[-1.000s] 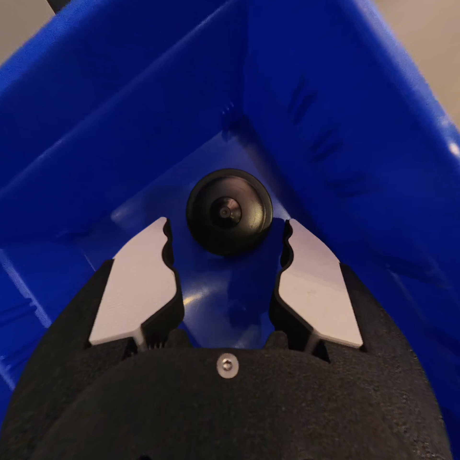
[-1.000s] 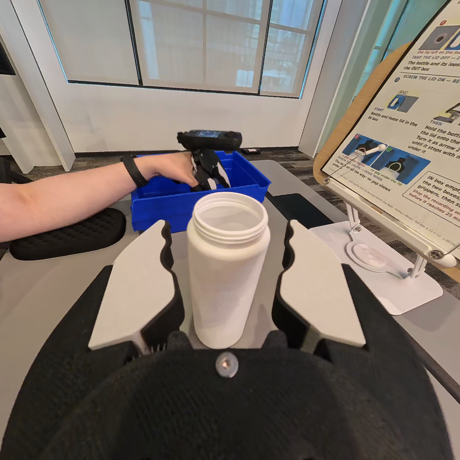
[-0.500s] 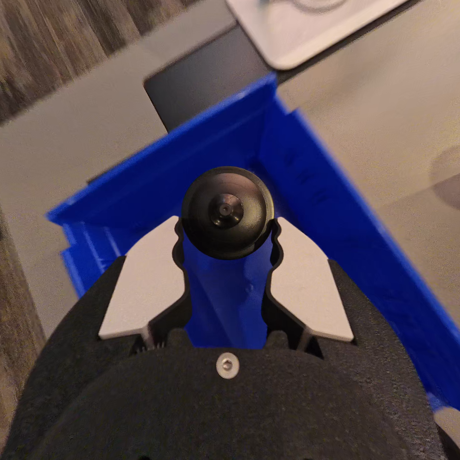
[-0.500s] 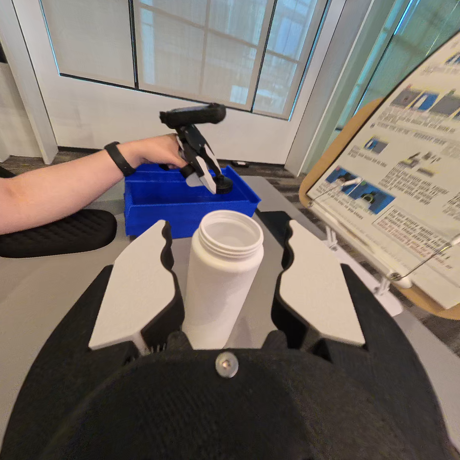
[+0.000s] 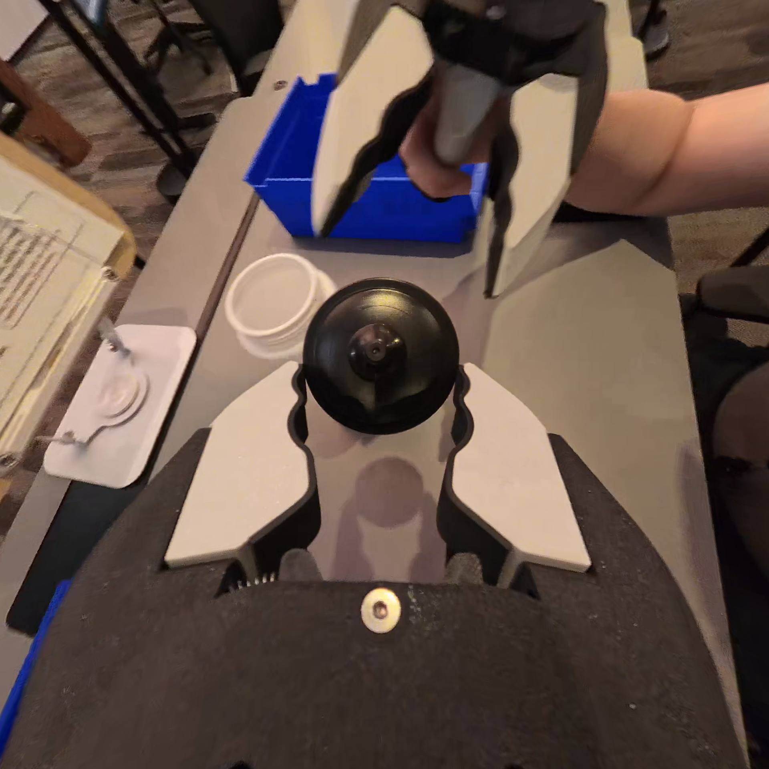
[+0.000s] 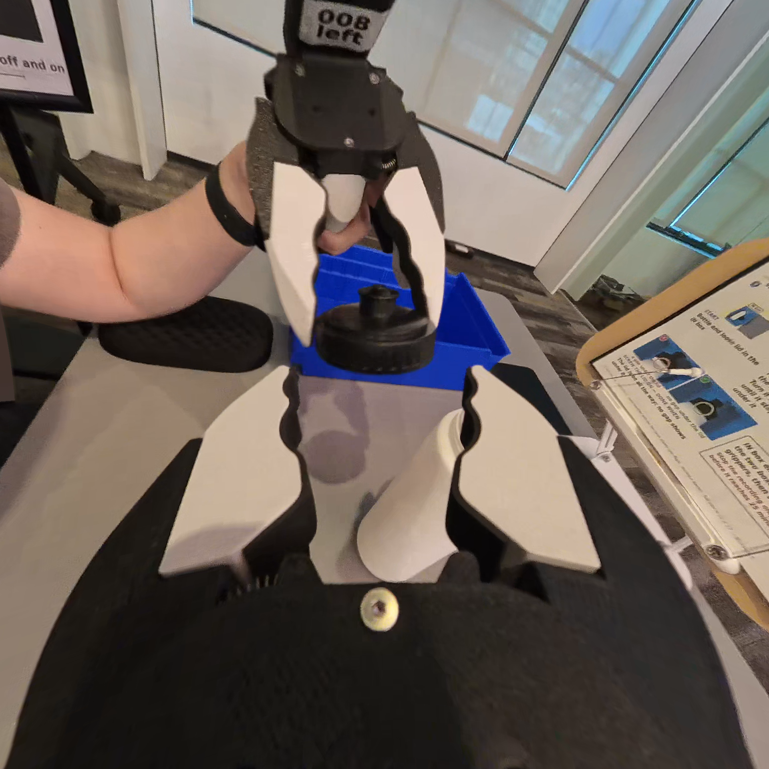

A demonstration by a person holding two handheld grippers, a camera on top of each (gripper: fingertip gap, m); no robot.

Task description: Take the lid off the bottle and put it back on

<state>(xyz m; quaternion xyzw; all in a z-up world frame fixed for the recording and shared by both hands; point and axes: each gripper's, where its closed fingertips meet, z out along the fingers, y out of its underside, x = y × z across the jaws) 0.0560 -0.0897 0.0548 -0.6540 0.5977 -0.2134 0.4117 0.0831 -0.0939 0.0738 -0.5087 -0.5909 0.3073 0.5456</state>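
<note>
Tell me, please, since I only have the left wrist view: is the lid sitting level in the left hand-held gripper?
Observer: In the right wrist view the lid looks roughly level, knob up, pinched at its ribbed rim by the left hand-held gripper.
Operator: Thank you. Where is the bottle's body relative to the right hand-held gripper?
Observer: The bottle stands between the open fingers of the right hand-held gripper, close to its right finger.
Operator: Is the lid over the mouth yet?
Observer: Not yet. It hangs off to the left of the mouth, in front of the blue bin.
</note>
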